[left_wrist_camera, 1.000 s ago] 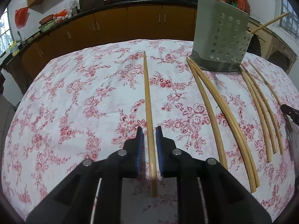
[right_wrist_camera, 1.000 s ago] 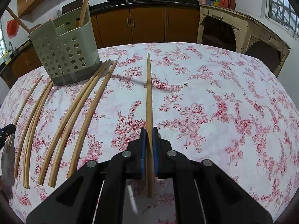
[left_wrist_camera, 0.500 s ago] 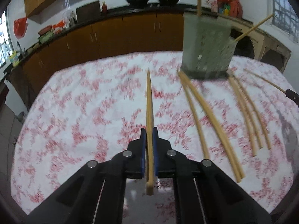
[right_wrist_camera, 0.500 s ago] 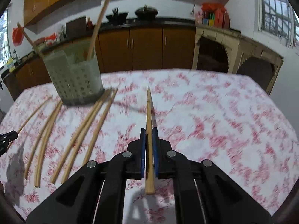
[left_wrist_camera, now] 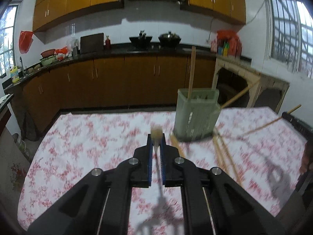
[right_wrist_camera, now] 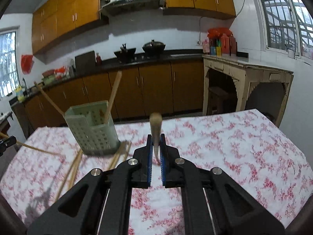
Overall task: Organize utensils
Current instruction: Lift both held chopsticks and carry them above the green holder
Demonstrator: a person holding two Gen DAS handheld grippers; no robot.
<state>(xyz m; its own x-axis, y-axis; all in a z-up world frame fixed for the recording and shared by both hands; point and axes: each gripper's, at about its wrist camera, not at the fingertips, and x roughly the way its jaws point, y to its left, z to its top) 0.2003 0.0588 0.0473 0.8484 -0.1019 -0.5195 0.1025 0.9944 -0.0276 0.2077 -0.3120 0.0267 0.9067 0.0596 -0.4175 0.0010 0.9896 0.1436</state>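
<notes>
My left gripper (left_wrist_camera: 156, 138) is shut on a wooden chopstick (left_wrist_camera: 156, 132), which is raised off the table and points away, so I see it end-on. My right gripper (right_wrist_camera: 156, 138) is likewise shut on another chopstick (right_wrist_camera: 155, 123), held above the floral tablecloth (right_wrist_camera: 234, 146). A pale green perforated utensil holder (left_wrist_camera: 195, 115) (right_wrist_camera: 92, 131) stands on the table with two chopsticks sticking out. Several loose chopsticks (left_wrist_camera: 225, 156) (right_wrist_camera: 75, 166) lie in front of it. Each gripper shows at the edge of the other's view, carrying its stick.
The far table edge (left_wrist_camera: 117, 113) meets a gap before brown kitchen cabinets (left_wrist_camera: 117, 82). A cream side table (right_wrist_camera: 244, 74) stands at the right. Pots sit on the stove (right_wrist_camera: 137, 51) far behind. The cloth right of the holder (right_wrist_camera: 215, 137) is bare.
The left jaws closed on their chopstick. Both grippers rose and tipped upward, lifting their chopsticks off the cloth; the kitchen wall now fills the upper views.
</notes>
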